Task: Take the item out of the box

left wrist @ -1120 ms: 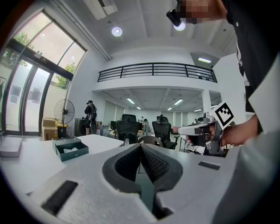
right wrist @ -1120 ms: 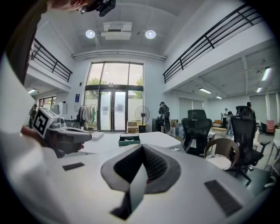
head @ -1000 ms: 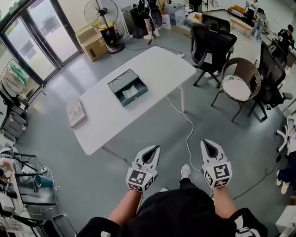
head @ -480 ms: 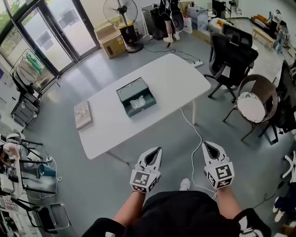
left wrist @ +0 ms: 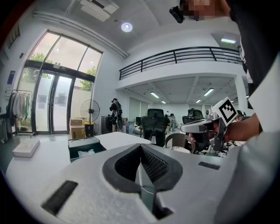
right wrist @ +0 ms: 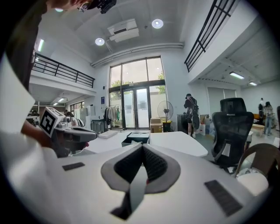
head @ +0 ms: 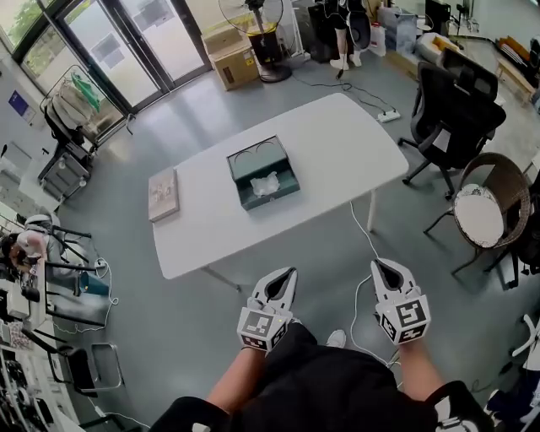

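Observation:
An open dark green box (head: 261,173) sits mid-table on the white table (head: 337,143), with a pale crumpled item (head: 265,184) inside. The box (left wrist: 85,148) also shows low at the left in the left gripper view, and the box (right wrist: 136,139) lies ahead in the right gripper view. Both grippers hang well short of the table, near my waist. My left gripper (head: 281,278) is shut and empty. My right gripper (head: 384,270) is shut and empty too.
A flat book-like object (head: 163,194) lies on the table's left end. Office chairs (head: 456,101) and a wicker chair (head: 494,211) stand to the right. A white cable (head: 364,245) runs over the floor by the table leg. A fan (head: 253,17) and cardboard boxes (head: 233,63) stand beyond.
The table and box have shifted right and down in the head view as I come nearer. Both grippers keep their pose, shut.

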The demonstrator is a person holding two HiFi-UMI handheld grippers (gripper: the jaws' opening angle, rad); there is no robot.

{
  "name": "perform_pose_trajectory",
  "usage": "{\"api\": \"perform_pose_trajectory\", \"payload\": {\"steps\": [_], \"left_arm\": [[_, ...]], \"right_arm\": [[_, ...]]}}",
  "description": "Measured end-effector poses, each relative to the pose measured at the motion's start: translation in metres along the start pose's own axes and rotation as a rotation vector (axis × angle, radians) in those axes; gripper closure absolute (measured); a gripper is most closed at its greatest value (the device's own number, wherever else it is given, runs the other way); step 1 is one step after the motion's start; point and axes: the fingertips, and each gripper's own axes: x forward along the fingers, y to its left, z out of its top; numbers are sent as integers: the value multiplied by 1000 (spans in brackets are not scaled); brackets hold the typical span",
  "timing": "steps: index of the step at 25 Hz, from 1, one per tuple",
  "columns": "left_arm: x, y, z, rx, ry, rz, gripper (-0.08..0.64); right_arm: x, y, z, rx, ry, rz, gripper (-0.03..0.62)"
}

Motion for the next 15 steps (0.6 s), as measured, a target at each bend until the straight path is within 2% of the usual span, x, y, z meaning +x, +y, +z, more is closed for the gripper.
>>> {"api": "perform_pose_trajectory", "payload": {"steps": [5, 11, 15], "left_arm": [[8, 28, -3, -22, 10, 44, 552], [43, 79, -5, -49, 10, 78, 552], [69, 119, 1, -70, 18, 74, 552]], "right_arm": [[39, 0, 3, -6, 12, 46, 588], [104, -7, 17, -25, 18, 77, 588], [151, -9, 34, -49, 27, 79, 588]]}}
